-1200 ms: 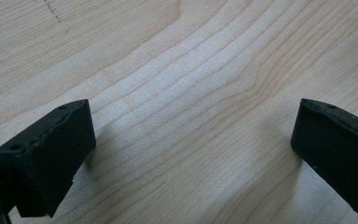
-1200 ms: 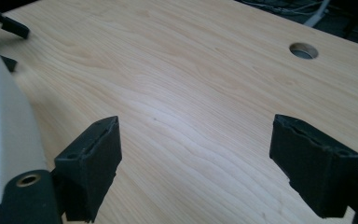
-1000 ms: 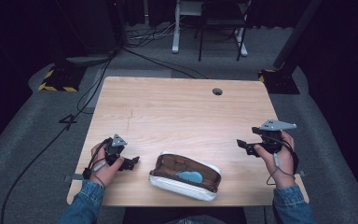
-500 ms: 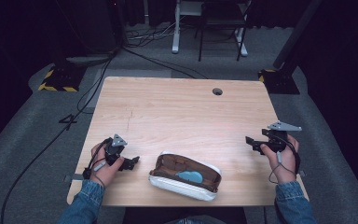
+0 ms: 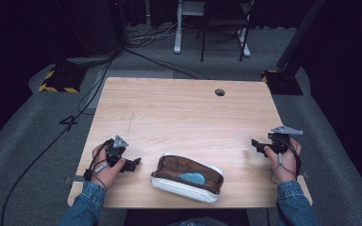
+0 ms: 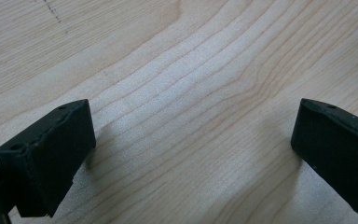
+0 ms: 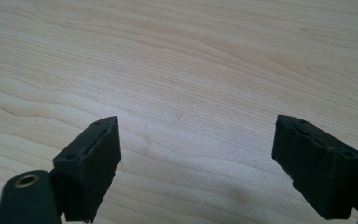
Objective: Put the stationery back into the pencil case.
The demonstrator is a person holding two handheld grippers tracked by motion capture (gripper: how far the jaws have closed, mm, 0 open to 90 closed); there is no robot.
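Pouch (image 5: pixel 187 179) lies unzipped at table (image 5: pixel 184 113) front edge, blue item (image 5: pixel 192 178) inside. L gripper (image 5: pixel 134 163) just left of pouch, jaws spread wide, nothing held, over bare wood. R gripper (image 5: pixel 256 143) well right of pouch, jaws spread too, empty.

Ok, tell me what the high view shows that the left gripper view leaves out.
High view: the open white pouch with brown lining near the table's front edge, a blue item inside it, both hands, the right gripper and the dark floor with cables.

Left gripper view: close wood grain between that left gripper's wide-open black jaws.

Both: the light wooden table and the left gripper, resting low over bare wood.
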